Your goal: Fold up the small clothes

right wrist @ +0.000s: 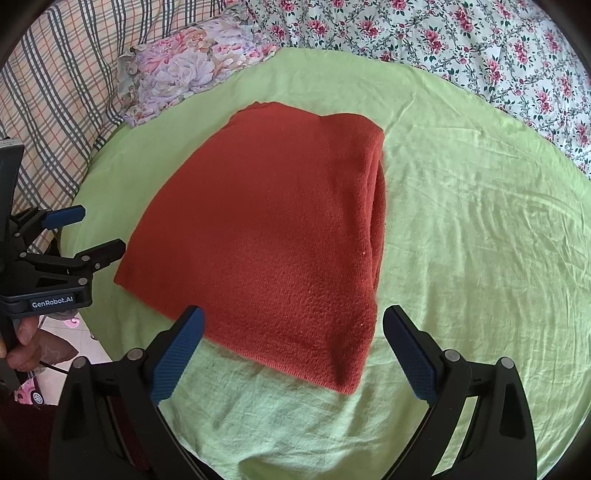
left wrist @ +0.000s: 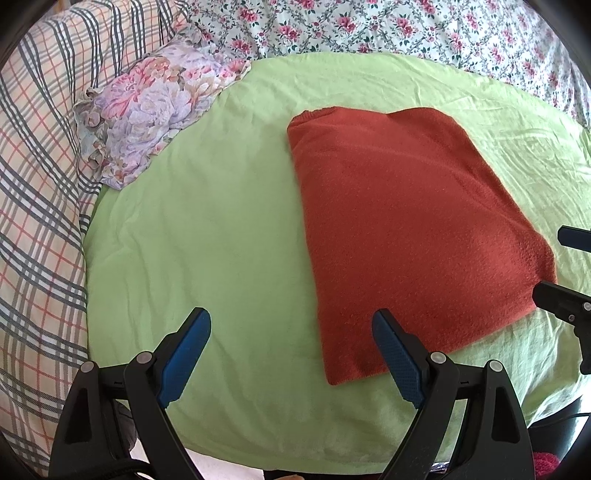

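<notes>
A rust-red knitted garment (left wrist: pixel 399 229) lies folded into a flat rectangle on a light green sheet (left wrist: pixel 207 236). The same red garment (right wrist: pixel 266 236) fills the middle of the right wrist view, its thick folded edge along the right side. My left gripper (left wrist: pixel 291 325) hovers open over the sheet at the garment's near left corner, with nothing between its fingers. My right gripper (right wrist: pixel 291 321) stands open above the garment's near edge, not gripping it. The left gripper (right wrist: pixel 92 232) also shows at the left of the right wrist view, held by a hand (right wrist: pixel 22 343).
A floral pillow (left wrist: pixel 147 110) lies at the back left of the green sheet. A plaid blanket (left wrist: pixel 40 184) runs along the left side and a flowered bedspread (left wrist: pixel 406 29) along the back. The right gripper's fingers (left wrist: pixel 565 299) reach in at the right edge.
</notes>
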Demonstrator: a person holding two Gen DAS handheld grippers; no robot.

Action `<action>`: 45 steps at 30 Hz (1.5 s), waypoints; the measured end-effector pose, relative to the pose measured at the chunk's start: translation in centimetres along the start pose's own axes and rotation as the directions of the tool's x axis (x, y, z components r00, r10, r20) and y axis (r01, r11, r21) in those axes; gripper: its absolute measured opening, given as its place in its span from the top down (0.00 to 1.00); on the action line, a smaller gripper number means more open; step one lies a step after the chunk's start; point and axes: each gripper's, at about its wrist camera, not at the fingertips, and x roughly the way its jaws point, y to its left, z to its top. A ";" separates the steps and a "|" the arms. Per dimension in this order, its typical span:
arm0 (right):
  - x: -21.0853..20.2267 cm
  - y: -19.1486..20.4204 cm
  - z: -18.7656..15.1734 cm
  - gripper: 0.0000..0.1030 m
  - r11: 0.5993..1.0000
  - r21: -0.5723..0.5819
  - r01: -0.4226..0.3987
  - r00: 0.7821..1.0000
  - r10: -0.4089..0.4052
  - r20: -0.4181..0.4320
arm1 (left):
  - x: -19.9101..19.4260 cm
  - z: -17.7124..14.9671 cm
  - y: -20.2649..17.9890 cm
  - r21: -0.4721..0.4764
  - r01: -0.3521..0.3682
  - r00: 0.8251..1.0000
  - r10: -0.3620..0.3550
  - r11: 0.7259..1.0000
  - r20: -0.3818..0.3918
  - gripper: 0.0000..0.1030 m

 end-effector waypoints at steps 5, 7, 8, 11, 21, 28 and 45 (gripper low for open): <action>-0.1 0.1 0.2 0.06 1.000 -0.002 0.000 1.000 0.000 0.006 | -0.1 -0.1 -0.2 0.007 0.003 1.000 -0.003 1.000 0.002 0.13; -0.2 0.1 0.3 0.06 1.000 -0.002 0.000 1.000 0.001 0.008 | -0.1 -0.1 -0.3 0.008 0.002 1.000 -0.002 1.000 0.004 0.13; -0.2 0.1 0.3 0.06 1.000 -0.002 -0.001 1.000 0.001 0.010 | -0.2 -0.1 -0.3 0.008 0.003 1.000 -0.003 1.000 0.006 0.13; -0.3 0.2 0.3 0.06 1.000 -0.004 0.001 1.000 -0.001 0.012 | -0.3 0.0 -0.3 0.011 0.007 1.000 -0.007 1.000 0.012 0.13; -0.3 0.3 0.5 0.05 1.000 -0.008 -0.002 1.000 0.002 0.017 | -0.4 0.1 -0.4 0.014 0.018 1.000 -0.018 1.000 0.020 0.13; -0.4 0.4 0.6 0.05 1.000 -0.008 -0.002 1.000 0.002 0.018 | -0.5 0.1 -0.5 0.014 0.016 1.000 -0.016 1.000 0.022 0.13; -0.7 0.6 1.0 0.05 1.000 -0.016 -0.006 1.000 0.006 0.029 | -0.6 0.3 -0.7 0.031 0.021 0.999 -0.022 0.999 0.025 0.13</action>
